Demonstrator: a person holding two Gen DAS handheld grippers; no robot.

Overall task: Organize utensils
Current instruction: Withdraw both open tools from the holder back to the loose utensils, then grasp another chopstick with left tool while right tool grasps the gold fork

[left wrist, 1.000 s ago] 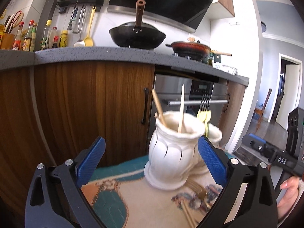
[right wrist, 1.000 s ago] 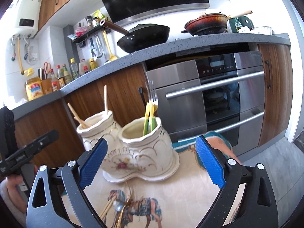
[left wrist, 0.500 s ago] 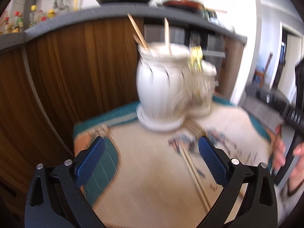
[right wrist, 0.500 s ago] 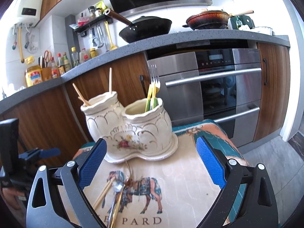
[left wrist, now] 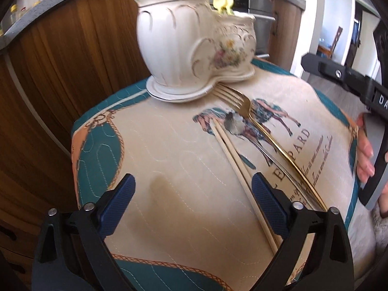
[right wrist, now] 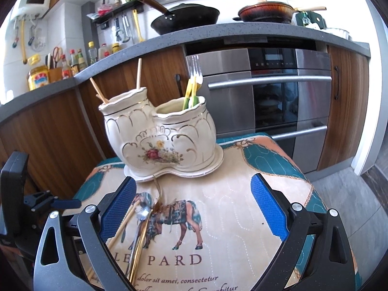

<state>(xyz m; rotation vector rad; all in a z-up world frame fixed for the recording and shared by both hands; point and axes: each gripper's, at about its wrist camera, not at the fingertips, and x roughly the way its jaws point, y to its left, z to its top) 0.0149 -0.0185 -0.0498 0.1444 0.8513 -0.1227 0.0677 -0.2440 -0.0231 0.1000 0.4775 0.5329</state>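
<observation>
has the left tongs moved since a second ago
Yes. The left tongs have pulled back and tilted down: the ceramic holder, earlier between the pads, now sits far ahead, with the chopsticks on the mat in view.

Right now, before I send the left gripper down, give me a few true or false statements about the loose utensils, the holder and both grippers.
1. The gold fork lies on the mat. True.
2. The pair of chopsticks stands in the ceramic holder. False: it lies flat on the mat; other sticks stand in the holder.
3. The left gripper is open and holds nothing. True.
4. The right gripper is shut on the spoon. False: its fingers are spread, and the spoon lies on the mat.
5. The holder has two compartments. True.
</observation>
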